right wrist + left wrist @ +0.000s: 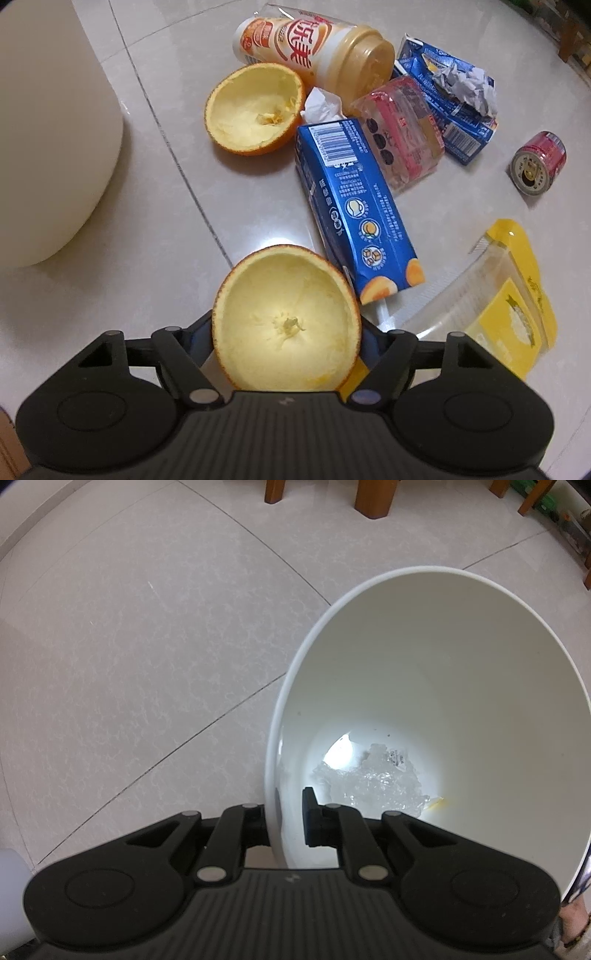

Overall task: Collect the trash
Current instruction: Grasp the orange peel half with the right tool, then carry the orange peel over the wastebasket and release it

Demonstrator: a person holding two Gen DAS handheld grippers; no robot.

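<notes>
My left gripper (286,814) is shut on the near wall of a white trash bin (461,646), with one finger (310,819) inside and the other outside. Crumpled clear plastic (373,779) lies at the bin's bottom. In the right wrist view, a hollow orange peel half (286,321) sits open side up between the fingers of my right gripper (286,332). Its rim meets both pads, and the fingertips are hidden behind it. The bin's outer wall (55,129) stands to the left.
On the tiled floor lie a second orange peel half (255,110), a blue carton (354,206), a drink bottle (314,48), a pink plastic pack (402,133), a torn blue carton with crumpled paper (458,92), a red can (537,162) and a yellow pouch (509,295). Wooden furniture legs (373,498) stand beyond.
</notes>
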